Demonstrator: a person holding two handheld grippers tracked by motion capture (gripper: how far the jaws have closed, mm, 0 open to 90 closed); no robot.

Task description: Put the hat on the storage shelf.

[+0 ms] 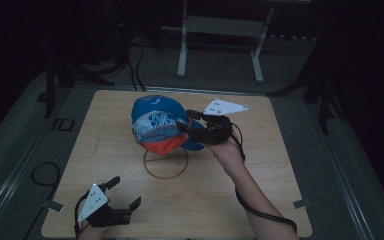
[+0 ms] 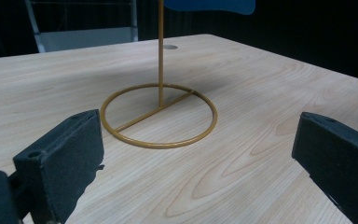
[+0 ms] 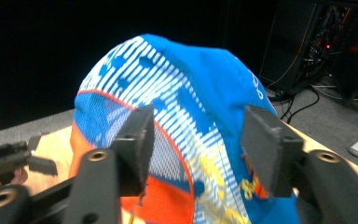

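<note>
easing back from the cap (image 1: pixel 159 124) perched on its gold stand (image 1: pixel 165 163), the right claw (image 1: pixel 186 121), jaws apart, should clear the brim gently; left claw (image 1: pixel 128 192) waits open on the worktop (image 1: pixel 260 175).

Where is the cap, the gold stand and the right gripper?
cap (image 1: pixel 155 117): high view, on its blue crown.
gold stand (image 2: pixel 158 142): left gripper view, on the front of its ring base.
right gripper (image 3: pixel 196 149): right gripper view, midway between its jaws.

No lettering on the cap (image 3: pixel 200 116) is sharp enough to read
</note>
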